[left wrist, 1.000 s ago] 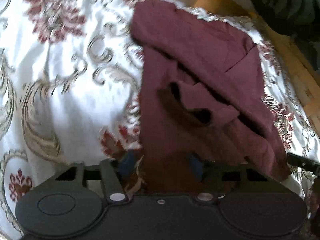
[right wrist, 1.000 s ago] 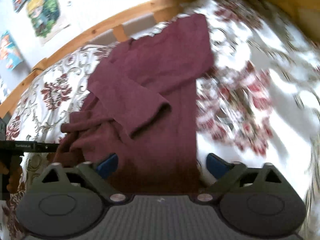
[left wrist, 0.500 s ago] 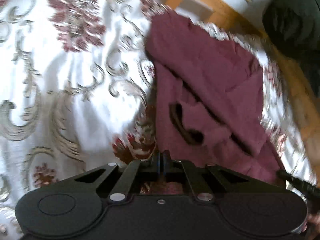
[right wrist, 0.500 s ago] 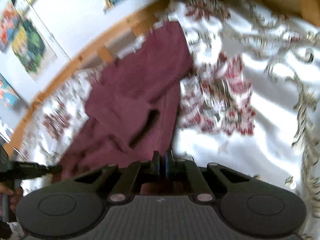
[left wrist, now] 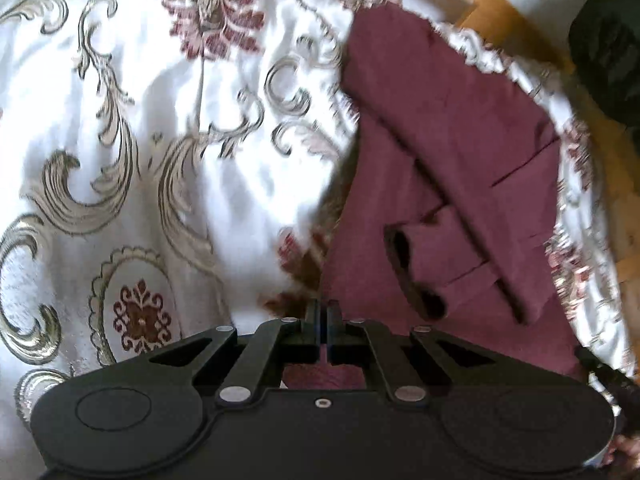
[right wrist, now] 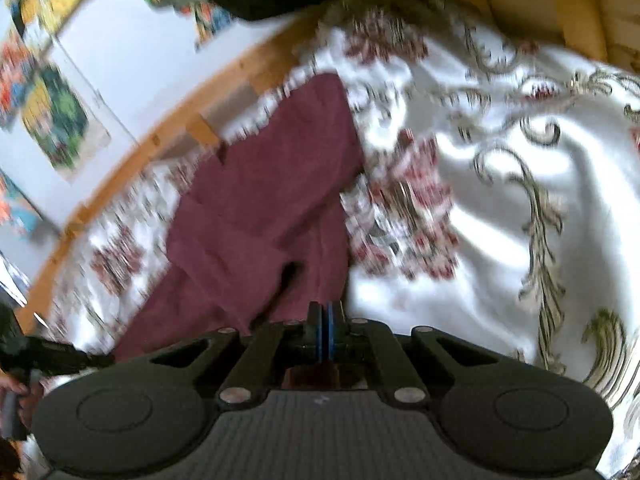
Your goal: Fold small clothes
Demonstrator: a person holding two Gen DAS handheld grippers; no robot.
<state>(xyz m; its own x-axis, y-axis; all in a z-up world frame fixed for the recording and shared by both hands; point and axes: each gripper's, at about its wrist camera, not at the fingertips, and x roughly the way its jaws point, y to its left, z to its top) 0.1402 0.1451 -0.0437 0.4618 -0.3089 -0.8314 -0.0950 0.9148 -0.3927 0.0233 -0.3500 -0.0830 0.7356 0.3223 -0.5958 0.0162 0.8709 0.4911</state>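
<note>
A maroon long-sleeved top [left wrist: 448, 128] lies on a white patterned bedspread [left wrist: 140, 140], with one sleeve folded across its body and the cuff [left wrist: 416, 276] gaping. My left gripper [left wrist: 323, 320] is shut on the near hem at the garment's left corner. Maroon cloth shows under its fingers. In the right wrist view the same top [right wrist: 272, 192] stretches away to the upper left. My right gripper [right wrist: 325, 320] is shut on the hem at the other near corner. The left gripper [right wrist: 60, 356] shows at that view's left edge, held by a hand [right wrist: 16, 396].
A wooden bed frame [left wrist: 492, 12] runs just beyond the top's far end. A dark bundle [left wrist: 608, 48] sits at the upper right. Colourful posters [right wrist: 56, 120] hang on the white wall behind. Bedspread [right wrist: 500, 220] spreads wide to the right.
Both grippers stood open astride the hem a second ago. Both have since shut on it, risen a little and rolled, so the top looks tilted.
</note>
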